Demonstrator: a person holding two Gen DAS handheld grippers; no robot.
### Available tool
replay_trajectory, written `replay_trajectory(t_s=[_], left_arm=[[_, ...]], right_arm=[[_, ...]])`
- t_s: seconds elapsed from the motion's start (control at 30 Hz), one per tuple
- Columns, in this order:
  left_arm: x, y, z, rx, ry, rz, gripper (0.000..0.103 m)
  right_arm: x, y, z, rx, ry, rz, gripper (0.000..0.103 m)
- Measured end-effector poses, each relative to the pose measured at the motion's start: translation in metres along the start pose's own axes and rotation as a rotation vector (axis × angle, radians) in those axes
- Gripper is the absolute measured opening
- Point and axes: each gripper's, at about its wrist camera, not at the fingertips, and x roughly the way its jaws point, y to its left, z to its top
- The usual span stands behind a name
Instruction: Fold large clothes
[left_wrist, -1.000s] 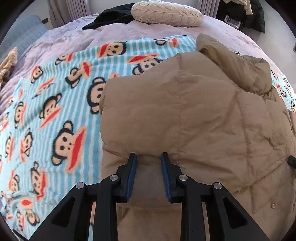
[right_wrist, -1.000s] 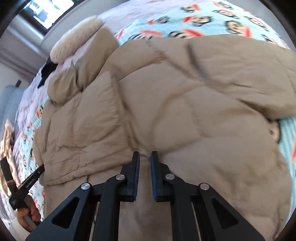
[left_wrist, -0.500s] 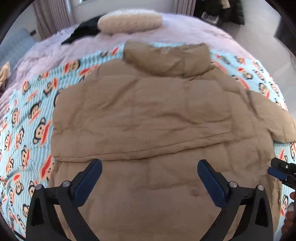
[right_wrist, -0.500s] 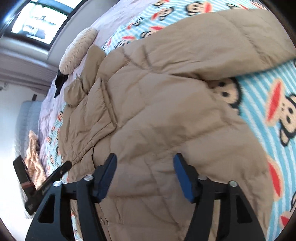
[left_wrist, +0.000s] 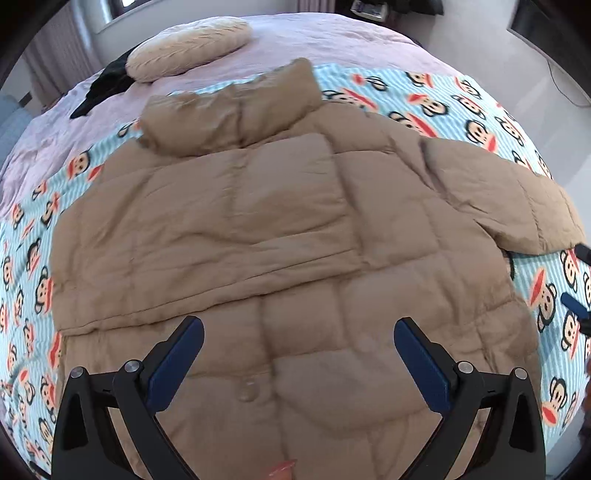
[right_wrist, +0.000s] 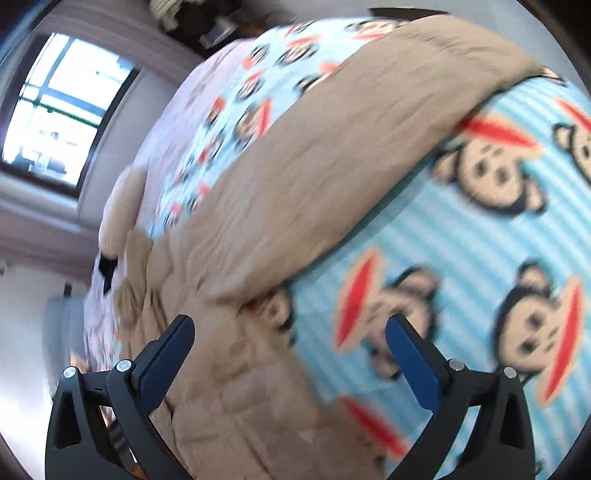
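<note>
A tan puffer jacket (left_wrist: 280, 229) lies flat on a monkey-print blanket (left_wrist: 480, 122), collar toward the far side. Its left sleeve is folded across the body, its right sleeve (left_wrist: 517, 195) stretches out to the right. My left gripper (left_wrist: 299, 336) is open and empty above the jacket's lower body. My right gripper (right_wrist: 290, 332) is open and empty over the jacket's right edge and the blanket (right_wrist: 461, 258), with the outstretched sleeve (right_wrist: 351, 147) ahead of it. The right gripper's fingertips (left_wrist: 576, 306) show at the right edge of the left wrist view.
A cream pillow (left_wrist: 192, 48) and a dark garment (left_wrist: 103, 88) lie on the lilac bedspread (left_wrist: 332, 40) beyond the jacket. A window (right_wrist: 66, 107) is in the far wall. Floor shows past the bed's right side (left_wrist: 546, 81).
Both grippers were shut on the jacket's fabric one second ago and have opened wide, letting go. The left has pulled back over the hem; the right has swung toward the outstretched sleeve.
</note>
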Motion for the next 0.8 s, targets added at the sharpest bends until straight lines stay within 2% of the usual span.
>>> replay_trajectory(t_s=[0.17,0.37,0.5,0.67,0.7,0.73,0.77,0.8], left_arm=[[0.008,-0.012,0.005,-0.025,0.030,-0.012,0.103],[0.016,-0.020,0.005,-0.025,0.072,-0.060,0.103],[0.014,-0.022,0.005,-0.035,0.056,-0.054,0.103],[0.010,-0.021,0.008,-0.055,0.035,-0.053,0.103],[0.009,-0.021,0.009,-0.058,0.031,-0.049,0.103],[0.008,-0.020,0.008,-0.061,0.027,-0.045,0.103],[0.007,-0.019,0.009,-0.064,0.021,-0.039,0.103],[0.006,-0.018,0.009,-0.066,0.020,-0.035,0.103]], right_arm=[[-0.005,-0.033,0.034,0.126,-0.011,0.019,0.103],[-0.009,-0.085,0.068,0.392,-0.114,0.216,0.103],[-0.001,-0.111,0.086,0.573,-0.172,0.359,0.103],[0.014,-0.121,0.102,0.667,-0.181,0.462,0.100],[0.018,-0.120,0.105,0.677,-0.173,0.460,0.097],[0.023,-0.119,0.106,0.687,-0.164,0.452,0.079],[0.024,-0.122,0.110,0.696,-0.150,0.453,0.050],[0.030,-0.122,0.110,0.714,-0.127,0.454,0.035]])
